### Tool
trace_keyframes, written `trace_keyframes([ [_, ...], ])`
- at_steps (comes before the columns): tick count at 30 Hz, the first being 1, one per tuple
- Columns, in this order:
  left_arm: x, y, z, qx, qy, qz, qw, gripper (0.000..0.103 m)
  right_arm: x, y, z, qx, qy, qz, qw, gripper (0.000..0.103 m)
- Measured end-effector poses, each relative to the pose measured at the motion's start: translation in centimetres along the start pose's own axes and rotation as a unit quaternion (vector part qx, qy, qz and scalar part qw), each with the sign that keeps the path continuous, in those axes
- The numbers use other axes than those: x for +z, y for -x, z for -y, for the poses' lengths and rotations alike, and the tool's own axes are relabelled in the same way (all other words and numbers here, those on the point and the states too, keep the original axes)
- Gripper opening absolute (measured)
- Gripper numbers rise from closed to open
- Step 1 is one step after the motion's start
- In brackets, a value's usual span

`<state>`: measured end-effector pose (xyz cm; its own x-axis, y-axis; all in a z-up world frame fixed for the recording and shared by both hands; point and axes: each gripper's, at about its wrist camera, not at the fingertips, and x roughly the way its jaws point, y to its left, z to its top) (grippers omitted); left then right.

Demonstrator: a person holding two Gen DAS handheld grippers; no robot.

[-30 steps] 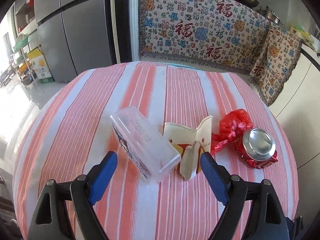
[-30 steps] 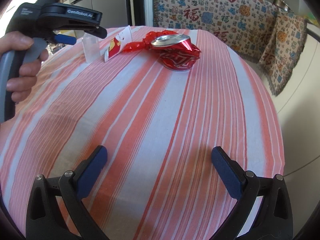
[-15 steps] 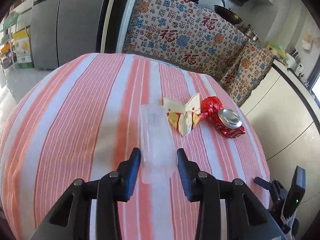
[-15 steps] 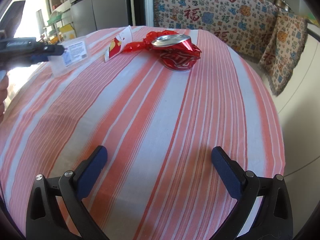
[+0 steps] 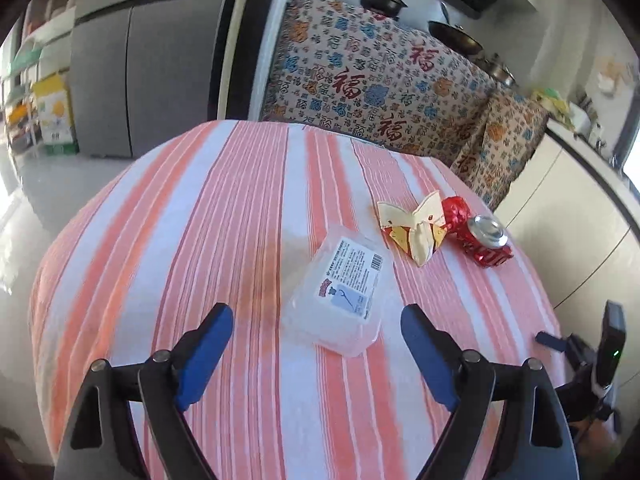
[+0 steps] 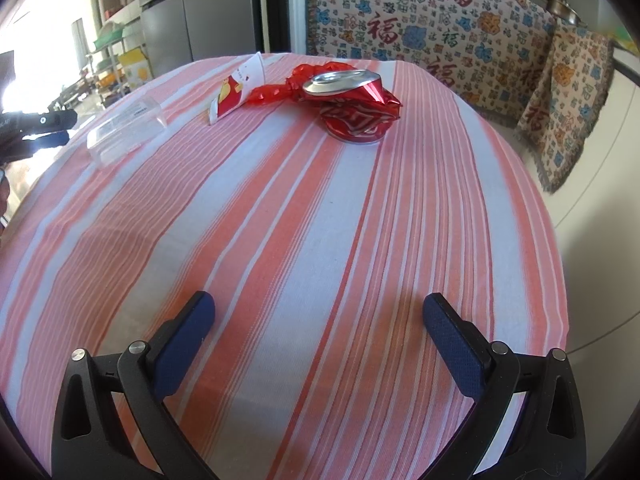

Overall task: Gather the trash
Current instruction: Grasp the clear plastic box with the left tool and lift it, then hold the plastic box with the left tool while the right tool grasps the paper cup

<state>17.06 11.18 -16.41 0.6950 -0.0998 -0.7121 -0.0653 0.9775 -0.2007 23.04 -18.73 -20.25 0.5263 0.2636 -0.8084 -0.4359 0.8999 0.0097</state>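
Observation:
A clear plastic box [image 5: 340,292] with a printed label lies flat on the striped tablecloth [image 5: 224,232], just ahead of my open, empty left gripper [image 5: 316,344]. Beyond it lie a torn cream paper carton [image 5: 412,228], a red foil wrapper [image 5: 456,210] and a crushed red can [image 5: 488,240]. In the right wrist view the box [image 6: 128,130], carton [image 6: 240,86], wrapper [image 6: 280,88] and can [image 6: 352,108] sit at the far side. My right gripper [image 6: 316,328] is open and empty over bare cloth. The left gripper [image 6: 40,128] shows at the left edge.
The round table's edge [image 6: 560,280] drops off at the right. A patterned cloth [image 5: 380,92] covers a counter behind, with pans on top. A grey fridge [image 5: 132,76] stands at the back left. The right gripper [image 5: 592,356] shows at the table's right edge.
My left gripper held the clear box half a second ago; it has opened and drawn back, and the box now lies flat on the cloth. The right gripper has not moved.

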Motion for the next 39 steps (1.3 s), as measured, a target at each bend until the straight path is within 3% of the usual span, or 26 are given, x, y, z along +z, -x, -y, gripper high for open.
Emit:
trace_keyframes([
  [2, 0.0, -1.5, 1.1, 0.011, -0.040, -0.012, 0.9990, 0.088, 0.0, 0.0, 0.0, 0.000, 0.000, 0.000, 1.000, 0.102],
  [5, -0.5, -4.0, 2.8, -0.003, -0.095, -0.037, 0.9948, 0.088, 0.0, 0.0, 0.0, 0.000, 0.000, 0.000, 1.000, 0.103],
  [8, -0.8, -6.1, 4.3, 0.020, -0.133, -0.050, 0.9896, 0.088, 0.0, 0.0, 0.0, 0.000, 0.000, 0.000, 1.000, 0.102],
  [12, -0.4, -7.5, 3.8, 0.052, -0.105, -0.049, 0.9920, 0.087, 0.0, 0.0, 0.0, 0.001, 0.000, 0.000, 1.000, 0.102],
  [13, -0.4, -7.4, 3.5, 0.053, -0.091, -0.041, 0.9936, 0.082, 0.0, 0.0, 0.0, 0.001, 0.000, 0.000, 1.000, 0.102],
  [14, -0.4, -7.1, 3.3, 0.048, -0.082, -0.036, 0.9948, 0.068, 0.0, 0.0, 0.0, 0.001, 0.000, 0.000, 1.000, 0.102],
  [16, -0.6, -6.5, 3.2, 0.045, -0.069, -0.032, 0.9961, 0.067, 0.0, 0.0, -0.1, 0.001, 0.000, 0.000, 1.000, 0.102],
  [20, -2.1, -5.2, 3.7, 0.079, -0.070, -0.035, 0.9938, 0.067, 0.0, 0.0, 0.0, 0.001, 0.000, 0.000, 1.000, 0.102],
  [24, -3.4, -4.5, 3.4, 0.074, -0.049, -0.045, 0.9950, 0.067, 0.0, 0.0, 0.0, 0.002, -0.001, -0.001, 1.000, 0.102],
  [35, -3.4, -4.7, 3.5, 0.084, -0.064, -0.045, 0.9934, 0.069, 0.1, 0.0, -0.3, 0.004, -0.005, 0.002, 1.000, 0.102],
  [37, -3.4, -4.8, 3.5, 0.085, -0.065, -0.044, 0.9933, 0.069, 0.8, -0.1, -0.5, 0.033, -0.023, 0.004, 0.999, 0.102],
  [39, -3.3, -4.8, 3.3, 0.085, -0.063, -0.044, 0.9934, 0.069, 2.1, -0.6, -1.2, 0.062, -0.035, -0.001, 0.997, 0.094],
])
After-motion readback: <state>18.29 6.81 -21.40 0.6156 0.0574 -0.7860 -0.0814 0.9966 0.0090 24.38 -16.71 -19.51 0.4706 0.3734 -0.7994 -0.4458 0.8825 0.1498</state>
